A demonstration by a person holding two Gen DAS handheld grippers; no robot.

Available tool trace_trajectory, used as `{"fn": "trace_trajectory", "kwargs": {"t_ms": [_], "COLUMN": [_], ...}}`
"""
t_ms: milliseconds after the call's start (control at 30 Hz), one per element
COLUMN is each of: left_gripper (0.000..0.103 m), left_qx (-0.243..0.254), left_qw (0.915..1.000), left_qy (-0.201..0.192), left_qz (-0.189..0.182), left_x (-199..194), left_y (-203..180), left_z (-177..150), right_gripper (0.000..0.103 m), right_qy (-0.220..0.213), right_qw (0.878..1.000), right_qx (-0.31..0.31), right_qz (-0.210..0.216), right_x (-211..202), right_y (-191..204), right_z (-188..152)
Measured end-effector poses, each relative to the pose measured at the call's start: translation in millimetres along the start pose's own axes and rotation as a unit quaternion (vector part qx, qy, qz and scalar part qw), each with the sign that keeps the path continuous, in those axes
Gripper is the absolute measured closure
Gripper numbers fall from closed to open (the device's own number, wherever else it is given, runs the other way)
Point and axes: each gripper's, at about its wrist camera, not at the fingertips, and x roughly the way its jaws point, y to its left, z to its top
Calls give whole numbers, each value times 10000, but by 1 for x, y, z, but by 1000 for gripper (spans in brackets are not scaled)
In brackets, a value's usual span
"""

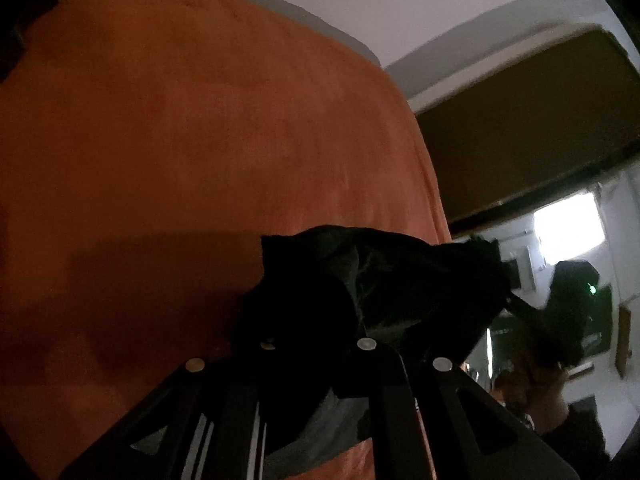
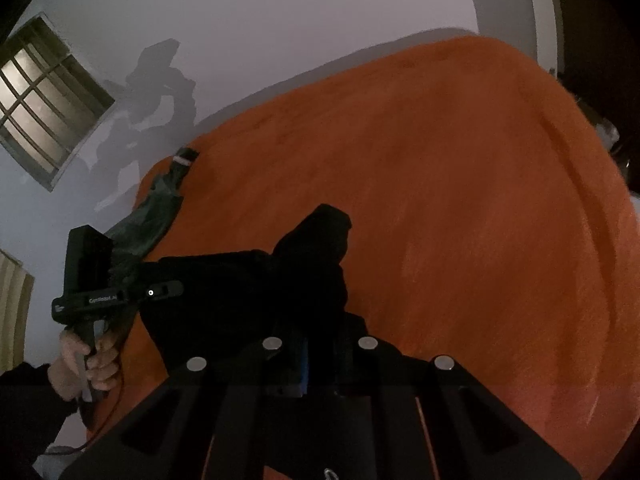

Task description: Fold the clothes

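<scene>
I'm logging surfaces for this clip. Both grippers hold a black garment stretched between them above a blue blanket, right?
Not quite: the blanket is orange, not blue, as the right wrist view shows. The rest holds: the left gripper and right gripper both grip the black garment.

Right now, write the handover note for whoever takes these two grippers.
Left gripper: shut on the black garment, bunched between its fingers.
Right gripper: also shut on the black garment, at another part.
The garment hangs lifted between both, above the orange blanket.
A dark green garment lies at the blanket's far edge, untouched.
Done: none visibly folded. Left: fold both.
</scene>
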Motion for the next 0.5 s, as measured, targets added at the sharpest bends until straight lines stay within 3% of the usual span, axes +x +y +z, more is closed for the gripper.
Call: {"fn": "trace_trajectory", "kwargs": {"t_ms": [167,300,500], "left_gripper": [95,95,95], "left_qx": [-203,-397,-519], "left_qw": [9994,9979,9953], "left_qy": [-64,-10,38], "left_qz": [281,521,816], "left_x": [-5,-6,40], "left_y": [-17,-29,-44], "left_z": [23,51,128], "right_gripper": [97,97,97], "right_qy": [-255,-217,-367], "right_qw": [9993,9984,9981], "right_qx": [243,389,231], "right_qz": [-134,-341,-435], "right_x": [-13,-9,26], "right_y": [1,-4,-17], "right_z": [31,59,140]}}
